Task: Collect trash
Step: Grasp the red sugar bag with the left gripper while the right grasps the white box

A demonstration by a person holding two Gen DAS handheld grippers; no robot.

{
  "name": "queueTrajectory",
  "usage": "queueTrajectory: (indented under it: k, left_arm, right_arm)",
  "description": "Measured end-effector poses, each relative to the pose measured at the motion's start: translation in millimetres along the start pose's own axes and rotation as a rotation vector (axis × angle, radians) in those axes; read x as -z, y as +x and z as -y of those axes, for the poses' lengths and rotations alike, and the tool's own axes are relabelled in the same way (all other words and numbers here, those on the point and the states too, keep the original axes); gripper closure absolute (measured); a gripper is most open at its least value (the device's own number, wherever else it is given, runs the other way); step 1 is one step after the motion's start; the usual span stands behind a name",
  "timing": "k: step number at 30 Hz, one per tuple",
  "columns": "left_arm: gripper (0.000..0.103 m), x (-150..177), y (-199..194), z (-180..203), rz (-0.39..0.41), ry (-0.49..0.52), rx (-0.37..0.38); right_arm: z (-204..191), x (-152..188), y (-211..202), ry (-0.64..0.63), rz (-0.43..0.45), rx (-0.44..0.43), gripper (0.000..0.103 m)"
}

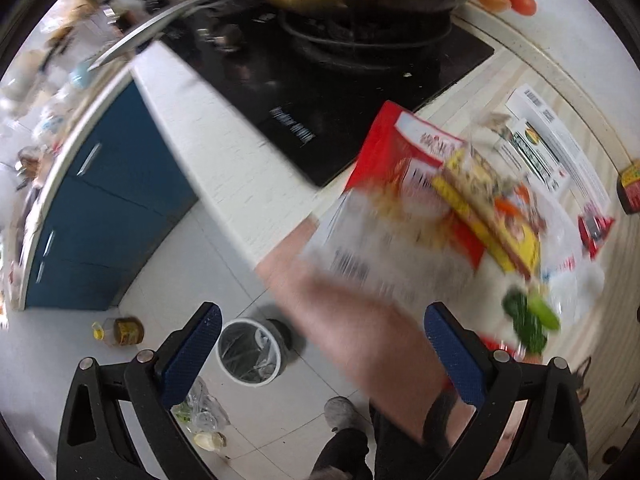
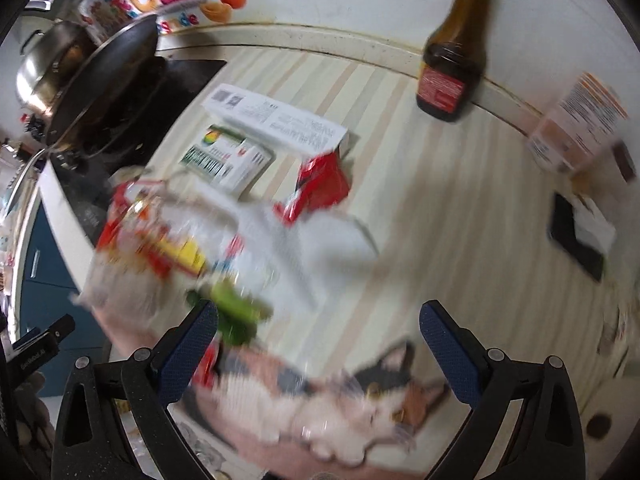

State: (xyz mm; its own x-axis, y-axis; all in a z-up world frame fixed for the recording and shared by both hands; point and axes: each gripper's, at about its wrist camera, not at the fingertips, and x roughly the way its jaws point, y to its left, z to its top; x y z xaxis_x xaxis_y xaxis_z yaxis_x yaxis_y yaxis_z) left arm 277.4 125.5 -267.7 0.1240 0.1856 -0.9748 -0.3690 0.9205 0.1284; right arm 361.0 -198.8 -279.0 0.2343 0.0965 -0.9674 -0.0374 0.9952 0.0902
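2 tongs, both with jaws spread wide and gripping nothing: left tongs (image 1: 322, 354), right tongs (image 2: 318, 344). Blurred food wrapper (image 1: 432, 216) sits ahead and right of the left tongs, past the tabletop (image 2: 460, 216) edge; whether anything supports it, cannot tell. Lined trash bin (image 1: 250, 354) stands on the floor (image 1: 80, 360) between the left fingers, open floor around it. Flat boxes (image 2: 276, 120) lie ahead of the right tongs near the stove (image 1: 320, 92).
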Motion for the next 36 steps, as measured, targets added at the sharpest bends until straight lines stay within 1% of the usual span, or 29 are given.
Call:
queueTrajectory:
  k: [1, 3, 4, 5, 7, 9, 11, 14, 15, 16, 17, 19, 20, 21, 22, 24, 26, 27, 28, 29, 32, 34, 36]
  left_arm:
    - [0.003, -14.9, 9.3, 8.2, 0.000, 0.036, 0.000]
    - [0.009, -31.7, 21.4, 20.0, -0.003, 0.087, -0.003]
    - [0.016, -42.5, 30.5, 28.3, -0.010, 0.125, -0.005]
    - [0.018, -50.7, 37.1, 33.5, -0.026, 0.147, -0.004]
    - [0.018, -63.7, 50.5, 40.9, -0.041, 0.180, 0.001]
    - [0.018, -69.4, 60.3, 44.5, -0.054, 0.203, -0.014]
    - [0.018, -71.6, 68.4, 46.3, -0.070, 0.211, -0.011]
    - [0.018, -70.8, 76.5, 46.5, -0.090, 0.211, -0.010]
    - [0.018, -70.9, 79.4, 47.1, -0.093, 0.210, -0.009]
    - [0.018, -69.4, 82.4, 47.3, -0.102, 0.210, -0.004]
    - [0.018, -69.7, 84.2, 47.0, -0.104, 0.212, 0.000]
    - [0.019, -71.1, 87.7, 46.8, -0.110, 0.213, 0.016]
    - [0.027, -70.3, 89.0, 47.2, -0.115, 0.212, 0.030]
    - [0.035, -71.7, 90.8, 45.8, -0.122, 0.212, 0.041]
    - [0.039, -70.7, 91.5, 45.8, -0.133, 0.205, 0.054]
    - [0.050, -69.4, 88.0, 47.9, -0.122, 0.204, 0.056]
    - [0.072, -72.4, 85.7, 52.0, -0.116, 0.194, 0.054]
    - [0.075, -71.4, 83.3, 50.0, -0.119, 0.182, 0.067]
    - [0.082, -70.7, 81.0, 47.5, -0.119, 0.174, 0.072]
    - [0.086, -68.7, 76.9, 44.9, -0.113, 0.163, 0.073]
    - [0.093, -60.7, 64.4, 37.4, -0.100, 0.160, 0.061]
    - [0.096, -56.5, 52.5, 34.8, -0.080, 0.155, 0.045]
    - [0.096, -51.6, 39.4, 31.6, -0.052, 0.146, 0.025]
  right_arm:
    - [-1.5, -18.3, 10.7, -0.011, -0.014, 0.011, 0.001]
    - [-5.1, -44.0, 24.8, -0.037, -0.030, 0.033, 0.001]
    - [-9.2, -59.2, 33.0, -0.058, -0.032, 0.049, 0.001]
    - [-14.8, -74.9, 42.4, -0.089, -0.036, 0.074, 0.001]
    - [-25.8, -101.9, 62.4, -0.156, -0.048, 0.118, 0.001]
    - [-37.8, -121.8, 82.5, -0.230, -0.070, 0.161, 0.001]
    - [-50.7, -135.4, 100.3, -0.302, -0.095, 0.194, 0.001]
    - [-64.4, -144.5, 120.7, -0.384, -0.129, 0.216, 0.002]
    - [-69.3, -146.4, 128.5, -0.408, -0.145, 0.227, 0.003]
    - [-73.4, -147.3, 134.7, -0.428, -0.160, 0.229, 0.010]
    - [-76.7, -148.1, 139.7, -0.440, -0.170, 0.230, 0.014]
    - [-82.7, -148.2, 148.7, -0.464, -0.188, 0.239, 0.020]
    - [-83.9, -147.4, 150.9, -0.471, -0.193, 0.242, 0.025]
    - [-85.1, -147.0, 152.6, -0.474, -0.197, 0.239, 0.026]
    - [-85.7, -147.7, 150.6, -0.471, -0.184, 0.223, 0.031]
    - [-85.5, -148.7, 149.0, -0.468, -0.199, 0.189, 0.040]
    - [-84.7, -149.6, 146.5, -0.474, -0.197, 0.191, 0.042]
    - [-86.3, -148.5, 145.5, -0.482, -0.192, 0.196, 0.042]
    - [-86.4, -145.7, 142.9, -0.484, -0.187, 0.191, 0.043]
    - [-85.8, -142.3, 138.8, -0.476, -0.181, 0.178, 0.044]
    - [-78.1, -132.2, 122.3, -0.455, -0.151, 0.153, 0.046]
    - [-74.6, -129.8, 107.4, -0.430, -0.123, 0.130, 0.046]
    - [-71.7, -127.6, 92.9, -0.409, -0.099, 0.119, 0.048]
